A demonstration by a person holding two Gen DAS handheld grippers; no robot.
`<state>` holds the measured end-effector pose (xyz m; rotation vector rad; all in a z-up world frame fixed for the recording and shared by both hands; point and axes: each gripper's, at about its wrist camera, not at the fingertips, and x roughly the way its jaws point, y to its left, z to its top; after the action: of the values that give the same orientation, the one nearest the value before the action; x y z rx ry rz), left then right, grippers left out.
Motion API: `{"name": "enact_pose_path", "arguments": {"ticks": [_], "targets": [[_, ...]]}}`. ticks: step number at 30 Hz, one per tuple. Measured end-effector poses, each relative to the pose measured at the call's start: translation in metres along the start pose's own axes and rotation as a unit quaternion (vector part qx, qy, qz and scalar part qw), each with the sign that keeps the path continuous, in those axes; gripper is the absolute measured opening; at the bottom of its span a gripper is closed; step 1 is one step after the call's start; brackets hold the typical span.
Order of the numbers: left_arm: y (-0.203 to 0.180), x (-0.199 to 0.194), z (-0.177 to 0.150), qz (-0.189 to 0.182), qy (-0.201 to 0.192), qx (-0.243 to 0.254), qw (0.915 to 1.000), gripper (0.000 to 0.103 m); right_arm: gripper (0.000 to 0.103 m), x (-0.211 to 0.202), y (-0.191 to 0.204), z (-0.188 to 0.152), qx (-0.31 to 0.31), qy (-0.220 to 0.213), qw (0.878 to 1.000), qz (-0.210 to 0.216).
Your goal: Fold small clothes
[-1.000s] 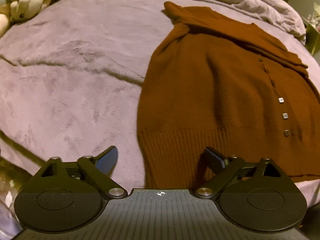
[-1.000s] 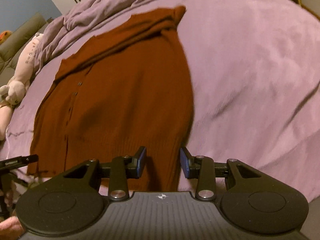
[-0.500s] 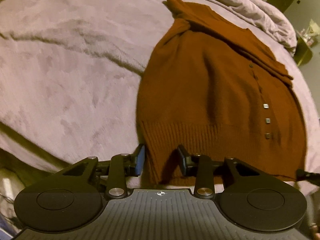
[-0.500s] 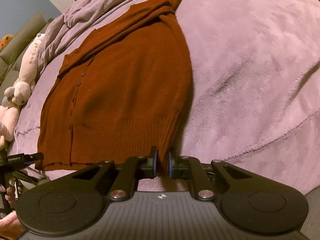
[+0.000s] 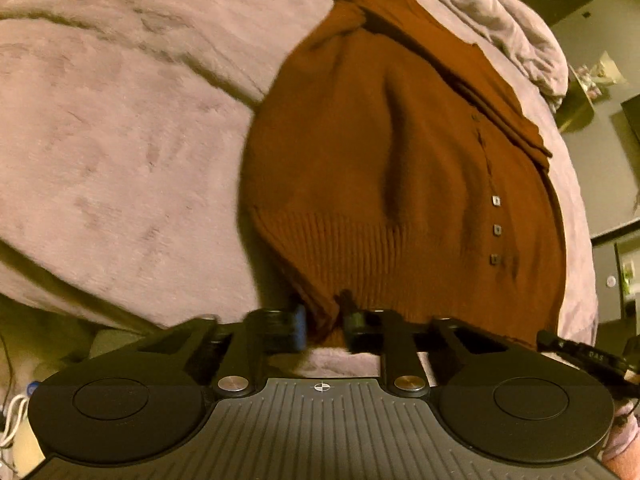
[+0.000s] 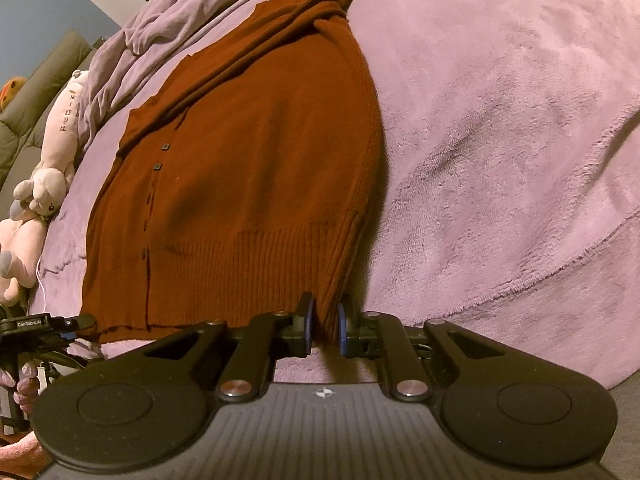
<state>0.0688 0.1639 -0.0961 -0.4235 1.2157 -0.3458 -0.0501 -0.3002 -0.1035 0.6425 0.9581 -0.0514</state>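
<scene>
garment: rust-brown knit cardigan [image 5: 400,168], buttoned, lying flat and lengthwise on the bed blanket [image 5: 120,140]; fills centre to right of the left wrist view, centre-left of the right wrist view.
sleeves: look already laid across the upper body near the collar, top centre of both views; judgement only, the folds are bunched there.
left tool [image 5: 323,326]: pinching the ribbed hem corner [image 5: 316,312] on its side, bottom centre of frame; fabric sits between the pads, jaws narrowed onto it.
right tool [image 6: 323,328]: pinching the opposite hem corner [image 6: 326,316], bottom centre of its frame; blue pads close on both sides of the knit.
hem: near edge slightly lifted at both corners, the rest of the body flat on the bed; a soft ridge runs up the middle of the body in the left wrist view.
progress: early to middle. Garment spread out, sleeves apparently in, both bottom corners gripped. No bottom-to-top fold visible.
left to do: carry the hem up toward the collar, lay it down, probably one more fold to compact it.
risk: thick knit may slip out of the pads if the corners are lifted unevenly.
surroundings: plush toy [image 6: 36,184] at left edge of the right wrist view, bunched duvet [image 6: 168,24] upper left; both apart from the cardigan.
</scene>
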Motion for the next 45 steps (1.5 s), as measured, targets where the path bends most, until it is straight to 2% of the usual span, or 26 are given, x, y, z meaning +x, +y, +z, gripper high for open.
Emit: {"name": "enact_pose_path", "arguments": {"ticks": [6, 13, 16, 23, 26, 28, 31, 33, 35, 36, 38, 41, 45], "targets": [[-0.004, 0.003, 0.002, -0.007, 0.000, -0.005, 1.0000, 0.007, 0.007, -0.002, -0.002, 0.001, 0.010, 0.001, 1.000, 0.011], [-0.024, -0.020, 0.018, -0.037, -0.040, 0.011, 0.9984, 0.006, 0.005, -0.015, -0.002, 0.015, 0.048, -0.010, 0.996, 0.072], [-0.035, -0.031, 0.037, -0.055, -0.067, 0.020, 0.9961, 0.006, 0.005, -0.021, 0.004, 0.031, 0.054, -0.032, 0.994, 0.094], [-0.057, -0.042, 0.085, -0.067, -0.123, 0.027, 0.9898, 0.003, 0.005, -0.025, 0.025, 0.076, 0.030, -0.076, 0.990, 0.112], [-0.063, -0.042, 0.105, -0.059, -0.141, 0.032, 0.9878, 0.003, 0.005, -0.021, 0.030, 0.096, 0.022, -0.091, 0.989, 0.111], [-0.066, -0.039, 0.116, -0.056, -0.144, 0.035, 0.9874, 0.003, 0.005, -0.016, 0.035, 0.109, 0.022, -0.096, 0.989, 0.110], [-0.064, -0.026, 0.123, -0.048, -0.121, 0.033, 0.9909, 0.004, 0.005, -0.008, 0.041, 0.120, 0.015, -0.095, 0.990, 0.105], [-0.055, -0.018, 0.118, -0.033, -0.099, 0.022, 0.9943, 0.011, 0.005, -0.004, 0.043, 0.119, 0.005, -0.092, 0.991, 0.101], [-0.045, -0.013, 0.106, -0.014, -0.083, 0.018, 0.9963, 0.032, 0.005, -0.003, 0.041, 0.115, 0.000, -0.089, 0.991, 0.096], [-0.040, -0.012, 0.096, -0.005, -0.075, 0.017, 0.9970, 0.035, 0.005, -0.004, 0.039, 0.111, 0.001, -0.090, 0.991, 0.095], [-0.028, -0.013, 0.078, 0.006, -0.063, 0.012, 0.9979, 0.050, 0.005, -0.006, 0.033, 0.105, 0.010, -0.094, 0.991, 0.090], [-0.007, -0.010, 0.051, 0.022, -0.037, -0.013, 0.9990, 0.054, 0.005, -0.013, 0.024, 0.099, 0.025, -0.108, 0.990, 0.085], [0.007, -0.010, 0.028, 0.012, -0.024, -0.035, 0.9990, 0.054, 0.005, -0.017, 0.018, 0.095, 0.039, -0.114, 0.989, 0.084]]}}
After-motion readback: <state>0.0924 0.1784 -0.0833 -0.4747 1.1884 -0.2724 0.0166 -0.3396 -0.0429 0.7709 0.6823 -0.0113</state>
